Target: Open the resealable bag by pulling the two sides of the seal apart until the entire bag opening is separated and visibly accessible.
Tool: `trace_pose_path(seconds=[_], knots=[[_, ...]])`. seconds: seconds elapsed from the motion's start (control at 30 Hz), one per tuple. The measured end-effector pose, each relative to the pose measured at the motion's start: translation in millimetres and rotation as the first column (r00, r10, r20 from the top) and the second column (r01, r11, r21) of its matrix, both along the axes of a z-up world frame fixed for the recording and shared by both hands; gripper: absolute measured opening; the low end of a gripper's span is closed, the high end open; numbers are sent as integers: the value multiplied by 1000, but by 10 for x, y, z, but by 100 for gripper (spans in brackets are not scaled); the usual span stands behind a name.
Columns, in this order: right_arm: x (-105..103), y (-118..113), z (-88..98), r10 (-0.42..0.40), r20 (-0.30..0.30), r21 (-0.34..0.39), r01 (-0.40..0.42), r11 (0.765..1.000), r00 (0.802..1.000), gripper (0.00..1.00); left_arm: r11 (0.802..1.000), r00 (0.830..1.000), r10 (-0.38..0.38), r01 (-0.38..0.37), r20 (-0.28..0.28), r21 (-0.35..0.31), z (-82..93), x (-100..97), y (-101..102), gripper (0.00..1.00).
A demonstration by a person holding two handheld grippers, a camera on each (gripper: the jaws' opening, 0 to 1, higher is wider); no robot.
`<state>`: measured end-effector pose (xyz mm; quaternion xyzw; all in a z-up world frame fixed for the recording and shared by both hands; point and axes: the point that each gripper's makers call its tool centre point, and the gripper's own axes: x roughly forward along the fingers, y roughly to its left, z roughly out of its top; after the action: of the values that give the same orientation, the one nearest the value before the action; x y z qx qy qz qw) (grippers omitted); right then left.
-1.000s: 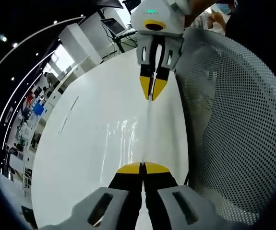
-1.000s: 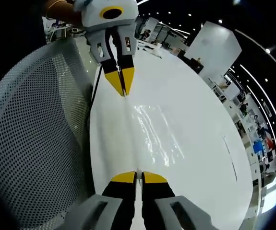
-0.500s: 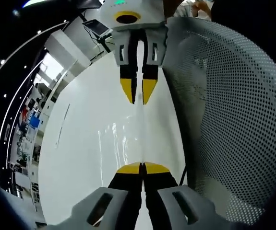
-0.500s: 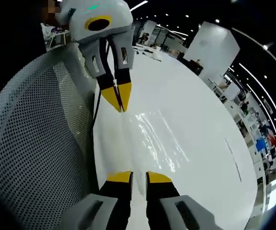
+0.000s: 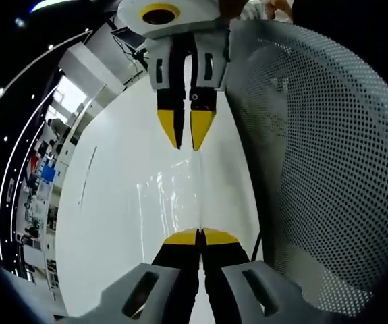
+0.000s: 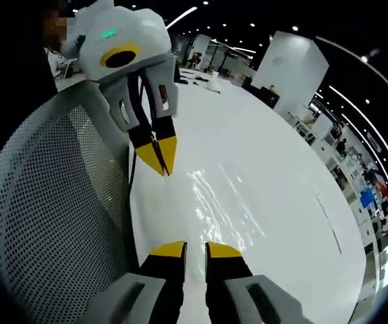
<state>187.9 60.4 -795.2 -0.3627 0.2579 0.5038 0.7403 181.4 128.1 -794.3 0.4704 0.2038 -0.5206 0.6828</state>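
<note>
Left claw (image 5: 200,234) pinching bag (image 5: 173,196), right claw (image 6: 196,248) parted

It looked like a large open-plan lab or office hall. A dark ceiling (image 6: 261,17) carried rows of small spot lights and long light strips. A broad white table (image 6: 261,175) ran far into the room, with a mesh office chair (image 5: 328,155) just beside it. At the far side stood a white block-like partition (image 6: 291,67), and past it were crowded desks and shelves (image 5: 42,162) with coloured clutter too small to make out. Bright windows (image 5: 72,98) showed beyond.
</note>
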Motion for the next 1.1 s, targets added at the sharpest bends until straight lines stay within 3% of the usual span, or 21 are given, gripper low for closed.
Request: trace_pose_path(seconds=[0.33, 0.5, 0.67, 0.73, 0.83, 1.03, 1.1], knots=[[29, 77, -116, 4, -19, -15, -4, 1000, 1000, 6, 999, 999, -33, 32, 41, 5, 62, 10, -64, 0], [0, 154, -175, 6, -50, -5, -6, 1000, 999, 0, 1000, 998, -31, 31, 47, -2, 92, 30, -82, 0], [4, 184, -186, -12, -74, 13, 13, 1000, 997, 0, 999, 998, -34, 34, 44, 12, 77, 32, -57, 0], [22, 184, -176, -19, -76, 14, 20, 1000, 997, 0, 999, 999, -48, 48, 23, 1, 72, -5, -61, 0], [43, 195, -143, -27, -77, 22, 28, 999, 997, 0, 999, 999, -28, 29, 37, -23, 109, 13, -65, 0], [45, 267, -125, -28, -76, 34, 31, 999, 997, 0, 999, 998, -32, 32, 54, -3, 151, -34, -98, 20], [30, 305, -127, -19, -74, 32, 22, 999, 997, 0, 999, 997, -31, 32, 72, -6, 174, -40, -118, 19]])
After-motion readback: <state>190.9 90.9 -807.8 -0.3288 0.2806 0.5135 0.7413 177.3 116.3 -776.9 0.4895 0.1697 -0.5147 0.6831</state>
